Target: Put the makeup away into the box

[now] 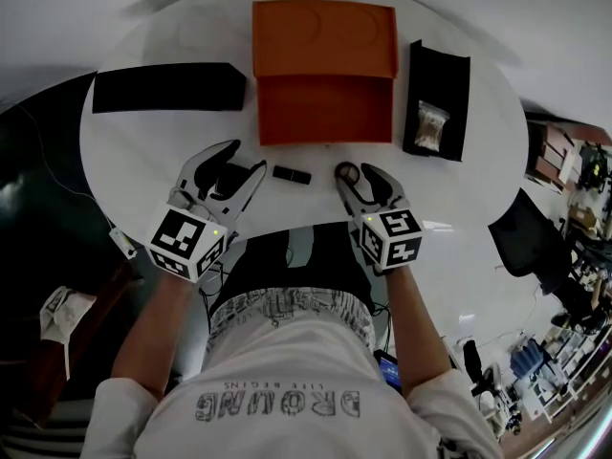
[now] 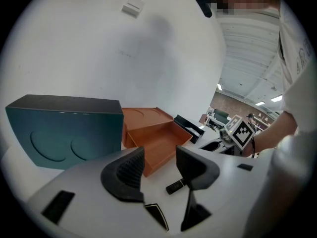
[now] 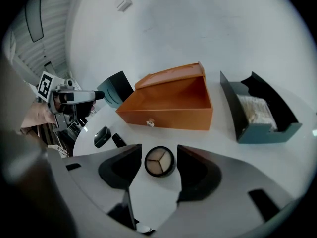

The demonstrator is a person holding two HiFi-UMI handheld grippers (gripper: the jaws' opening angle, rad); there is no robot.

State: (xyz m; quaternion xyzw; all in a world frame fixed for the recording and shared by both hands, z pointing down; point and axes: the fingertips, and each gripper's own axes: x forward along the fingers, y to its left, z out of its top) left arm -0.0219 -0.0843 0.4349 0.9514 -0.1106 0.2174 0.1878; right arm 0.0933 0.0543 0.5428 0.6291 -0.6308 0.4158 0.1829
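1. Your right gripper (image 3: 158,152) has its jaws apart with the round compact (image 3: 159,161) lying flat on the table (image 1: 143,151) between them. A thin gap shows on each side, so the pads aren't pinching it yet.
2. The compact is centred between the jaws, a little short of their tips. Being round, it has no long axis to line up with, so the present wrist angle should do. To my eye all that's left is to close.
3. The orange box (image 1: 325,113) stands open and looks empty. It lies straight ahead of your right gripper, near but not touching. Once you have the compact, the carry is a short lift forward over the front wall.
4. Your left gripper (image 2: 159,155) is also spread wide and holds nothing; bare tabletop shows between its jaws.
5. The black tube (image 1: 292,174) lies between your two grippers, its long axis running left to right across you. It sits nearer the left gripper's tips, just off to their right. I'd take it with your left, turning the jaws to close across its narrow width.
6. A small black case (image 3: 101,136) lies just beside the tube, on your left gripper's side.
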